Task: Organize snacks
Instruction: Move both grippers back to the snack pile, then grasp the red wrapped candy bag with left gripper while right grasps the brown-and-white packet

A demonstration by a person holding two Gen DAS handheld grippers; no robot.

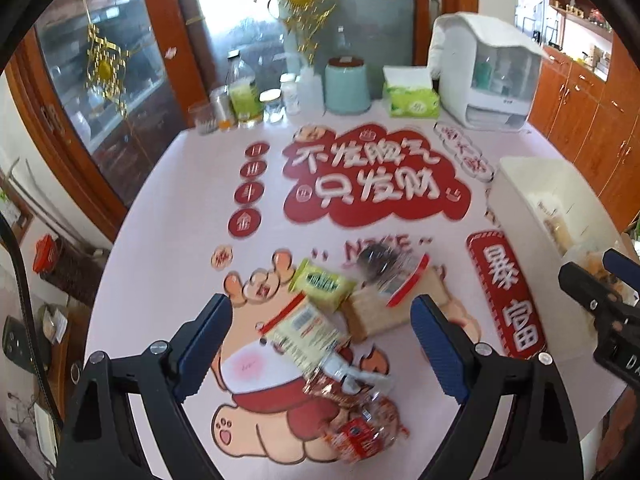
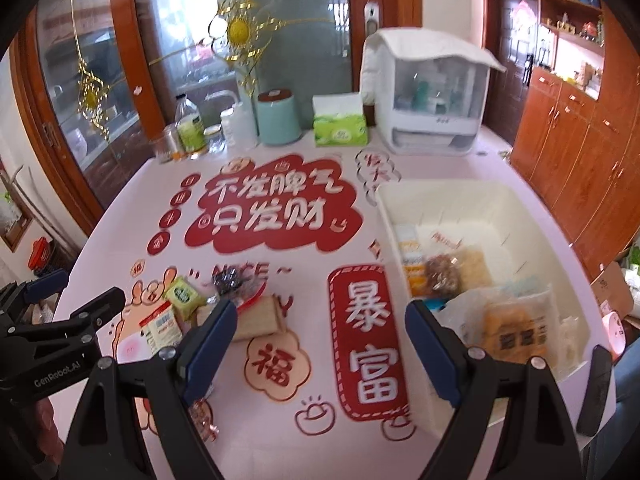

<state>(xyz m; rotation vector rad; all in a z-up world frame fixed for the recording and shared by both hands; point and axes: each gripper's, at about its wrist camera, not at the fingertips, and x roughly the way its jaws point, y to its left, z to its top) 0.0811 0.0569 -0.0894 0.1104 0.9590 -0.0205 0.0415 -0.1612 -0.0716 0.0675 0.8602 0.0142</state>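
Note:
A pile of loose snacks lies on the pink table: a green-yellow packet (image 1: 322, 284), a cream packet with a red strip (image 1: 300, 328), a tan block (image 1: 376, 314), a dark see-through bag (image 1: 378, 262) and a red-orange bag (image 1: 360, 436). My left gripper (image 1: 320, 340) hovers open above this pile, touching nothing. A white bin (image 2: 386, 208) on the right holds an orange packet (image 2: 516, 328) and a brown cookie bag (image 2: 442, 276). My right gripper (image 2: 322, 344) stands open over the table between the pile and the bin, holding nothing. The left gripper (image 2: 72, 292) shows at that view's left edge.
Along the table's back edge stand bottles and jars (image 1: 240, 100), a teal canister (image 1: 346, 86), a green tissue box (image 1: 412, 98) and a white lidded organizer (image 1: 484, 76). Wooden cabinets (image 2: 580, 160) line the right. Red decals cover the tabletop.

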